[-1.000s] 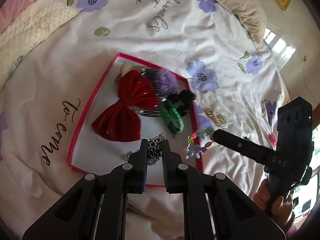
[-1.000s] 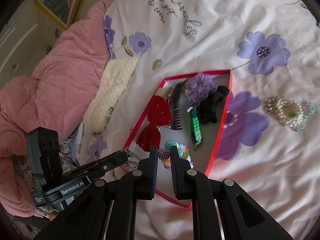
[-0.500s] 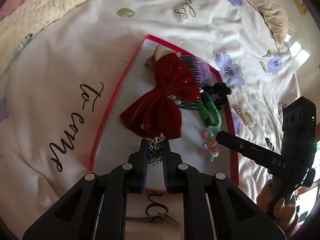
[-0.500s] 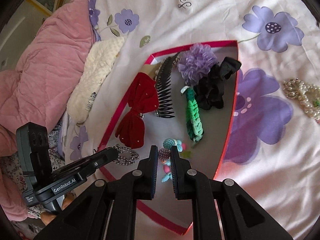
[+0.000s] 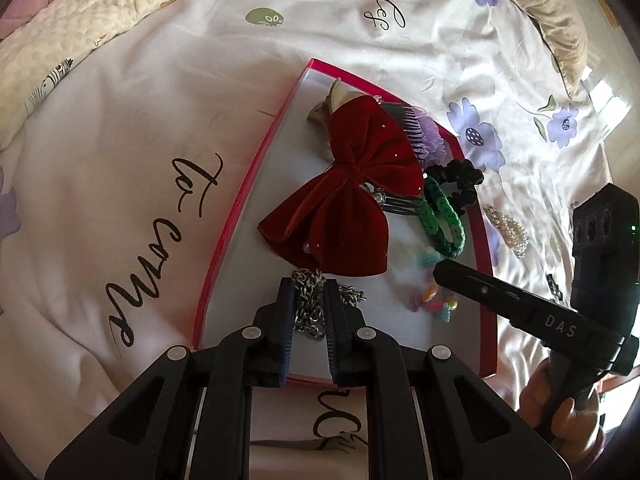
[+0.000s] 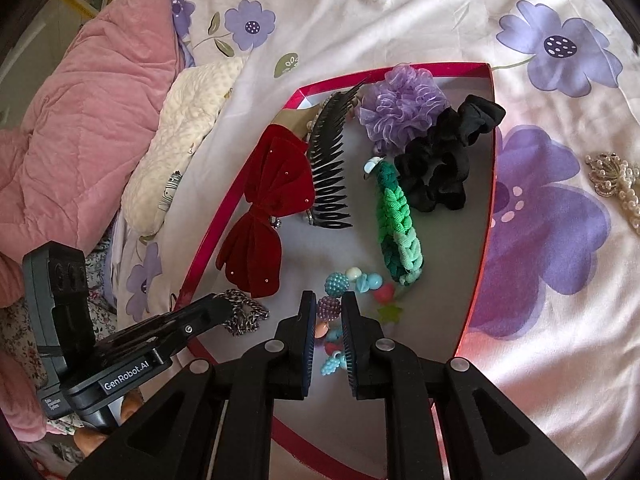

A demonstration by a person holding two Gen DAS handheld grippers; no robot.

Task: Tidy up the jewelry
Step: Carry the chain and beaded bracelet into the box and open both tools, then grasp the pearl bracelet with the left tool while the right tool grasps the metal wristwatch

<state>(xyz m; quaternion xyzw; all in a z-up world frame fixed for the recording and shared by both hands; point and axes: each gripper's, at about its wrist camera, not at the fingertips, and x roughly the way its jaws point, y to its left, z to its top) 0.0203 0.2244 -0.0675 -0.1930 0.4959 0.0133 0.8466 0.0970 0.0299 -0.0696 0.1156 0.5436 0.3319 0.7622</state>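
A red-rimmed tray (image 5: 224,248) (image 6: 486,216) lies on the bed. It holds a red velvet bow (image 5: 344,204) (image 6: 268,208), a dark comb (image 6: 330,172), a purple scrunchie (image 6: 400,108), a black scrunchie (image 6: 444,160) and a green braided band (image 5: 442,216) (image 6: 398,220). My left gripper (image 5: 307,292) is shut on a silver chain (image 5: 308,304) (image 6: 244,312), which touches the tray floor. My right gripper (image 6: 325,308) is shut on a colourful bead bracelet (image 6: 348,292) (image 5: 432,300), low over the tray.
A pearl brooch (image 5: 508,228) (image 6: 616,180) lies on the floral bedsheet right of the tray. A cream cushion (image 6: 184,140) and a pink quilt (image 6: 80,112) lie to the left. A beige pillow (image 5: 556,12) is at the far right.
Both grippers have moved down and forward into the tray. The chain and the bead bracelet now rest low on the tray floor, near the bow and the green band.
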